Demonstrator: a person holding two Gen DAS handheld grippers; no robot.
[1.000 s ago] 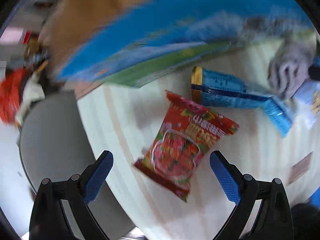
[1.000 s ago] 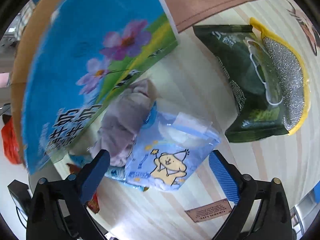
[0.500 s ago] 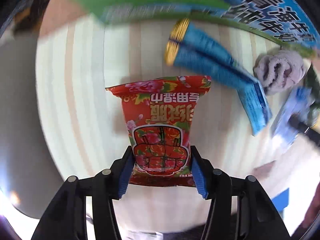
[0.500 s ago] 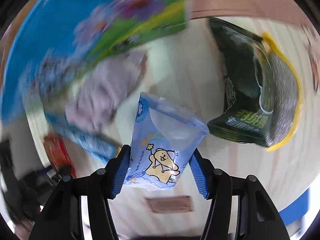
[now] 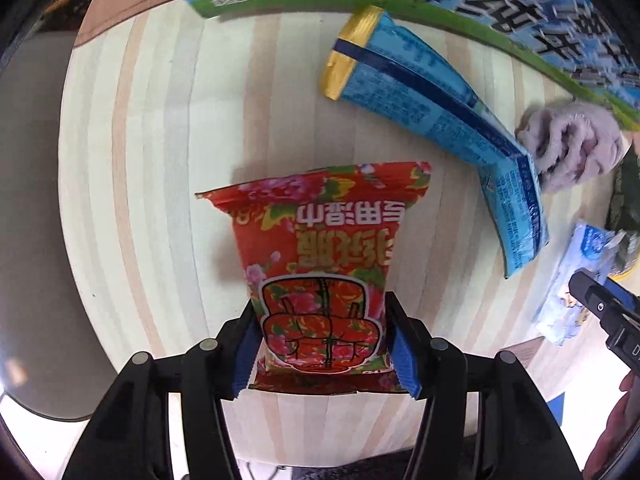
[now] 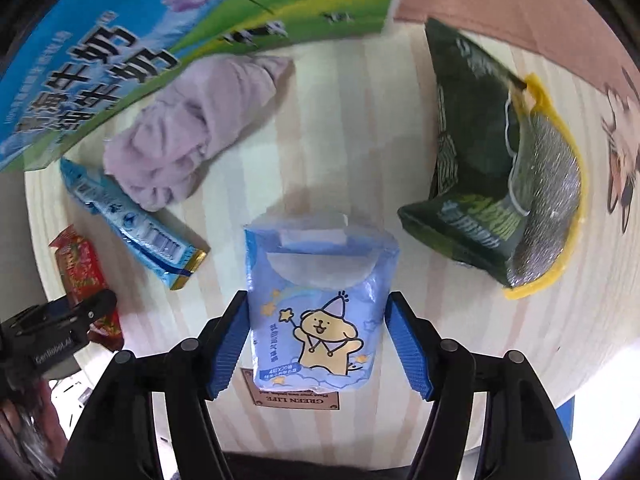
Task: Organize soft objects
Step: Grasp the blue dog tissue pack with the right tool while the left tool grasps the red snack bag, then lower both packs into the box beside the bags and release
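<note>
Tongs on both sides are loaded right now. Left tongs (image 5: 325,350) are pinching the red floral packet (image 5: 320,264) across its near end, blue pads squeezed into both side edges, so the rest of the pack sticks out forward over the tabletop (image 5: 160,184). Grabbing it by the narrow end makes sense for something this squishy: the pads get a firm bite and the printed face stays visible.

Right tongs (image 6: 318,342) are doing the same with the light blue tissue pack (image 6: 320,304), the one with the cartoon dog, clamped at its lower half. It looks lifted a bit off the wood, judging by the shadow, but I can't swear to it.

Everything else lies loose on the tabletop: a long blue pouch (image 5: 436,120), a lilac rolled cloth (image 6: 192,136) touching its end, and a dark green scrubber pack (image 6: 492,184) off to the right. A big blue-green milk carton box (image 6: 120,40) sits behind, probably the drop spot.
</note>
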